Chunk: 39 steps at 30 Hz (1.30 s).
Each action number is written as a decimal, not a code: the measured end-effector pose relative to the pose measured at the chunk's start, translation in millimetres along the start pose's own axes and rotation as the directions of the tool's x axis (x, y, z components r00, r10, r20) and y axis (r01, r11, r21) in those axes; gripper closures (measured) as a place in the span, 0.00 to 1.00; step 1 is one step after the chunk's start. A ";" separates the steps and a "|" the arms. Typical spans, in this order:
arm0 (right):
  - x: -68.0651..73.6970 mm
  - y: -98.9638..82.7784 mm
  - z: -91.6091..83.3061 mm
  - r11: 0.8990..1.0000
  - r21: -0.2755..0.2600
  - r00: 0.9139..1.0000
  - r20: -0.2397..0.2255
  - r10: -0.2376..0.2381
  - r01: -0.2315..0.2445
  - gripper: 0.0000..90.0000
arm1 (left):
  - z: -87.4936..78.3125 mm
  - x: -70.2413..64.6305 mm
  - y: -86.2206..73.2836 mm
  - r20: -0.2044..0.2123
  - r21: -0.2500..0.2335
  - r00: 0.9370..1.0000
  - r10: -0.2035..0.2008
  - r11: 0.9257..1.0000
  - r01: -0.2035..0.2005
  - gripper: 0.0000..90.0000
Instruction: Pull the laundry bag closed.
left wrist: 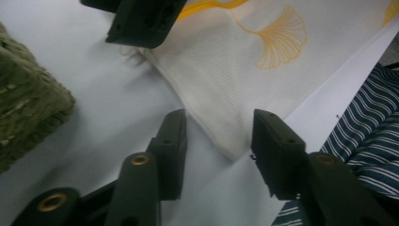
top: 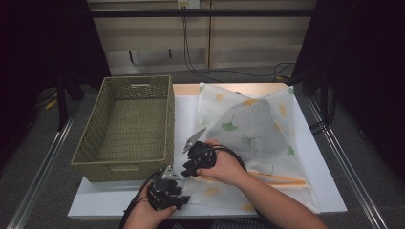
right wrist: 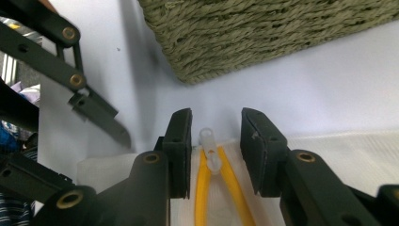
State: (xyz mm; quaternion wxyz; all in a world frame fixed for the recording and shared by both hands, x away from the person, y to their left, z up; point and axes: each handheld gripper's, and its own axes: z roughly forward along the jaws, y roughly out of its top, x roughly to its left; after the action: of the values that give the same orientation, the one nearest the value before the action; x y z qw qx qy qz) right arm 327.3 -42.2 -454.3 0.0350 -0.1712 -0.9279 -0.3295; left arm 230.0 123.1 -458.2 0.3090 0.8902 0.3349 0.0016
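- Thin white bag with a leaf print, spread flat on the desk, right of the basket.
- Looks light, limp and sheer; likely to sag and slide if taken by one point only.
- Yellow cord with a clear toggle running along the near hem: small, hard, probably slippery, easy to pinch past.
- Right gripper down at the hem, jaws part open on either side of the toggle and cord, pads not pressing, nothing held.
- Left gripper low over the bag's near corner, jaws about half open, corner fabric between them, no grip to be seen.
- Best hold, at a guess: hem or corner, where the cloth is doubled, one gripper at each end to keep it taut.
- Risk: snagging the thin weave, or lifting one layer only.
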 end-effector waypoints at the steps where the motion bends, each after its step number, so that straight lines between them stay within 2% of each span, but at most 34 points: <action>1: 0.8 0.0 0.9 1.000 0.005 1.000 -0.003 0.006 -0.006 0.71 | -0.1 0.0 0.1 0.000 0.002 1.000 0.000 1.000 0.000 0.65; 4: 0.6 -0.5 5.2 1.000 0.008 1.000 -0.001 -0.001 0.001 0.71 | -0.8 0.0 0.6 0.000 0.018 1.000 0.008 1.000 -0.008 0.72; 5: 1.4 -0.8 6.1 1.000 0.016 1.000 -0.001 0.009 -0.009 0.71 | -1.2 0.9 0.9 -0.003 0.030 1.000 0.027 0.999 -0.027 0.75; 7: 1.0 -0.9 8.7 1.000 0.014 1.000 0.003 -0.003 0.003 0.71 | -0.9 -0.1 1.1 -0.005 0.031 1.000 0.019 0.999 -0.019 0.80; 8: 1.6 -0.9 9.2 1.000 0.018 1.000 0.001 -0.002 0.002 0.71 | -0.7 0.0 1.4 -0.005 0.036 1.000 0.030 0.999 -0.030 0.82; 10: 2.3 -0.2 10.2 1.000 0.021 1.000 0.012 -0.016 0.015 0.73 | 0.5 -2.4 1.3 -0.003 0.023 1.000 0.008 1.000 -0.008 0.87; 11: 3.1 0.3 10.6 0.999 0.025 0.999 0.022 -0.027 0.027 0.77 | -0.4 -2.1 1.8 -0.006 0.045 1.000 0.027 0.999 -0.027 0.90; 12: 4.0 0.6 10.8 0.999 0.031 0.999 0.037 -0.040 0.038 0.80 | -0.1 -1.8 2.0 -0.006 0.042 0.999 0.043 0.998 -0.042 0.92; 15: 4.4 2.1 11.3 0.997 0.032 0.997 0.039 -0.067 0.065 0.87 | 0.8 -4.1 2.5 -0.007 0.036 0.999 0.035 0.999 -0.034 0.96; 18: 4.1 2.2 10.5 0.998 0.033 0.997 0.035 -0.063 0.062 0.91 | 0.4 -3.2 3.0 -0.005 0.049 0.998 0.060 0.997 -0.060 0.97; 20: 2.6 1.8 9.1 0.998 0.024 0.998 0.032 -0.058 0.057 0.93 | 1.0 -4.2 2.9 -0.011 0.042 0.998 0.056 0.998 -0.056 0.98; 21: 2.1 1.7 7.6 0.998 0.023 0.998 0.030 -0.056 0.056 0.95 | -0.1 -3.5 3.4 -0.008 0.061 0.997 0.073 0.996 -0.072 0.98; 24: 2.0 2.0 4.3 0.999 0.011 0.998 0.038 -0.042 0.042 0.99 | 0.2 -4.0 3.6 -0.007 0.061 0.997 0.075 0.995 -0.074 0.98; 25: 1.2 2.1 3.2 0.999 0.012 0.998 0.037 -0.051 0.051 1.00 | 0.2 -3.9 3.6 -0.006 0.061 0.997 0.075 0.995 -0.075 0.98; 34: 1.1 1.7 -3.8 0.999 0.012 0.998 0.030 -0.052 0.051 1.00 | 0.4 -3.7 3.5 -0.006 0.060 0.997 0.077 0.995 -0.076 0.98; 35: 1.4 2.0 -3.3 0.999 0.011 0.999 0.029 -0.044 0.043 0.98 | 0.4 -3.9 3.5 -0.008 0.061 0.997 0.076 0.995 -0.075 0.98; 37: 3.2 3.1 -0.9 0.999 0.017 0.999 0.028 -0.043 0.043 0.89 | 0.6 -4.5 3.6 -0.014 0.060 0.997 0.076 0.995 -0.075 0.98; 39: 5.2 3.9 4.7 0.997 0.043 0.998 0.016 -0.061 0.060 0.83 | 0.3 -3.8 3.6 -0.006 0.061 0.997 0.077 0.995 -0.077 0.98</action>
State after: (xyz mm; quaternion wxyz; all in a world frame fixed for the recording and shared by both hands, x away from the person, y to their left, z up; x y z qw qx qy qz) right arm 323.9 -35.0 -454.7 0.0205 -0.1450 -0.9397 -0.3091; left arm 229.2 118.5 -455.7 0.2802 0.9114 0.3015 0.0070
